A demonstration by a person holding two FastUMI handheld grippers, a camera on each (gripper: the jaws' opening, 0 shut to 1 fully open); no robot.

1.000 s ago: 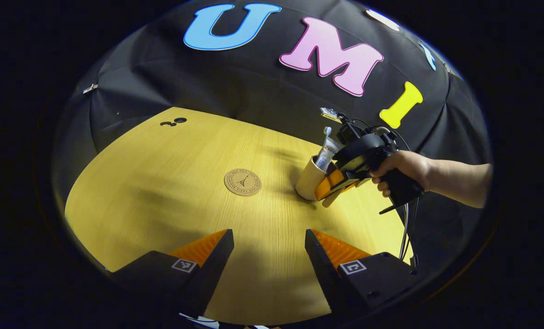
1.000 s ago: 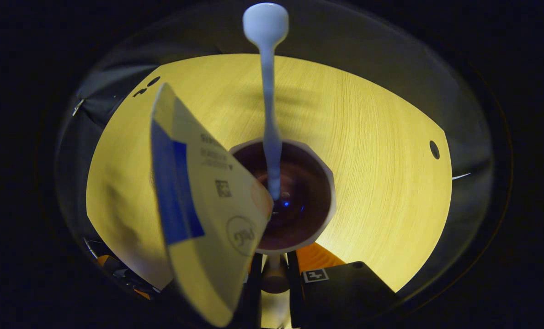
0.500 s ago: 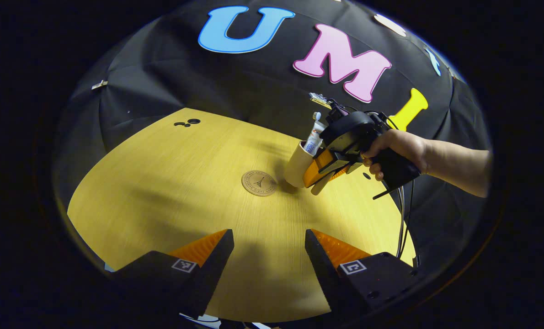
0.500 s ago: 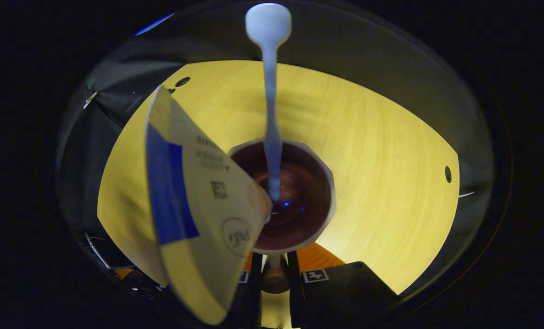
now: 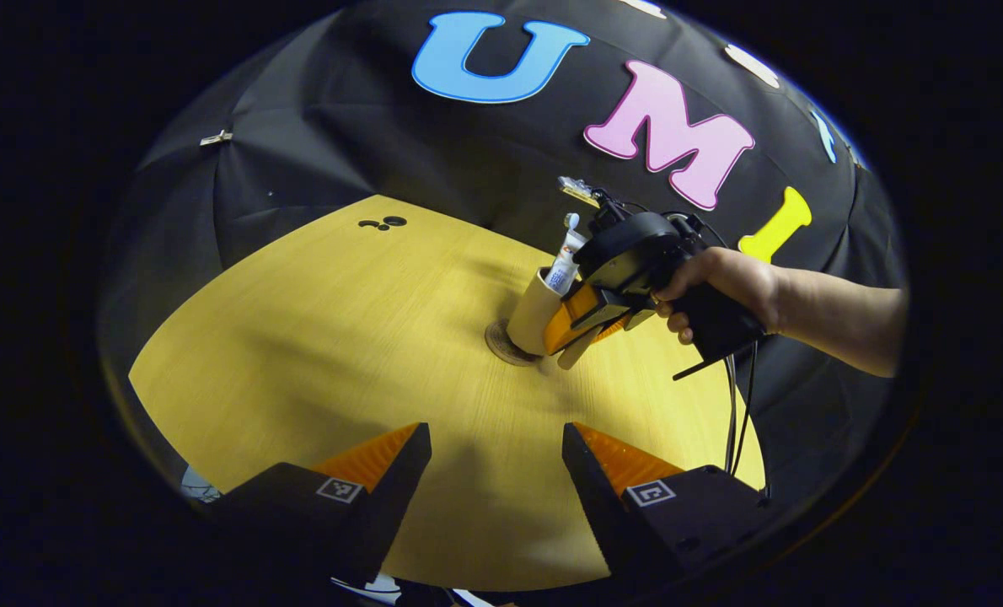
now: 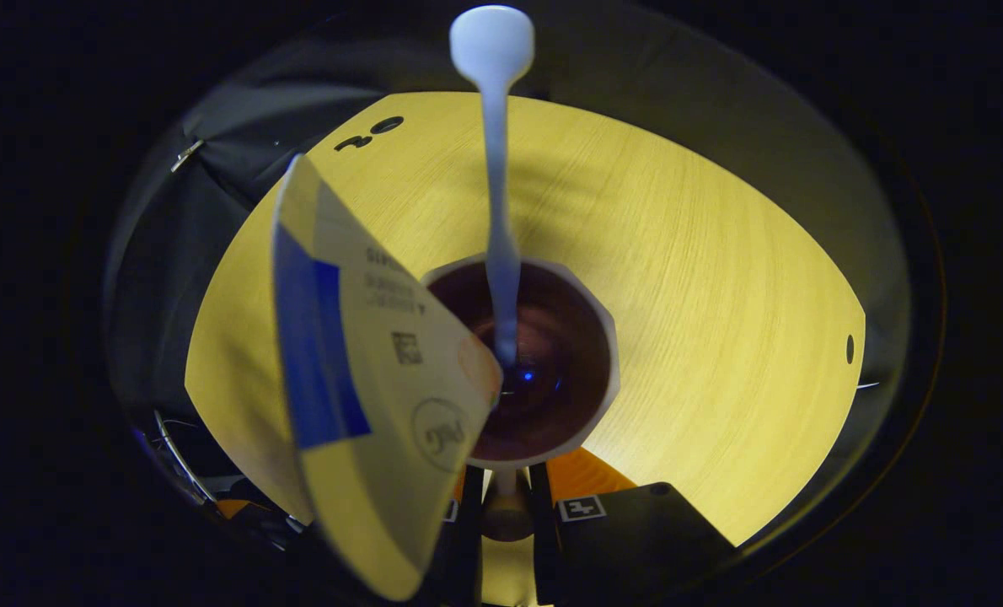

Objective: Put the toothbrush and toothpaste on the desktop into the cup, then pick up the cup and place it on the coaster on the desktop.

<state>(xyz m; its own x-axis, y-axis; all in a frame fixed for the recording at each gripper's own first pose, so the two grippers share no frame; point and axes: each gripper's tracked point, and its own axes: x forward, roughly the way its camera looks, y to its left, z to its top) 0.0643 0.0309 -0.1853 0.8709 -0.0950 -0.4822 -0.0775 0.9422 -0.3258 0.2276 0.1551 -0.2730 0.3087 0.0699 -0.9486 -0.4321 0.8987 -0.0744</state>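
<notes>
Gripping the cup [image 5: 532, 314] by its handle, the right gripper [image 5: 581, 324] is seen in the left gripper view with a hand [image 5: 716, 282] on its grip and cables trailing down from it. The cup is tilted, its mouth leaning toward the gripper, and its base sits over the coaster [image 5: 500, 344], of which an arc shows at the lower left; whether the base touches the coaster cannot be told. Toothpaste [image 5: 563, 268] and toothbrush [image 5: 571, 222] stand in the cup, rising above its rim. In the right gripper view, both fingers press on the handle [image 6: 506, 510] at the bottom edge, and the camera looks down into the cup's dark interior [image 6: 544, 362]. The toothbrush handle [image 6: 498, 219] rises from the cup to a rounded end at the top, while the toothpaste tube [image 6: 367, 379] leans left against the rim, its flat crimped end toward the camera. The left gripper [image 5: 495, 472] hovers low over the wooden table [image 5: 299, 337], jaws wide apart and holding nothing, well apart from the cup.
</notes>
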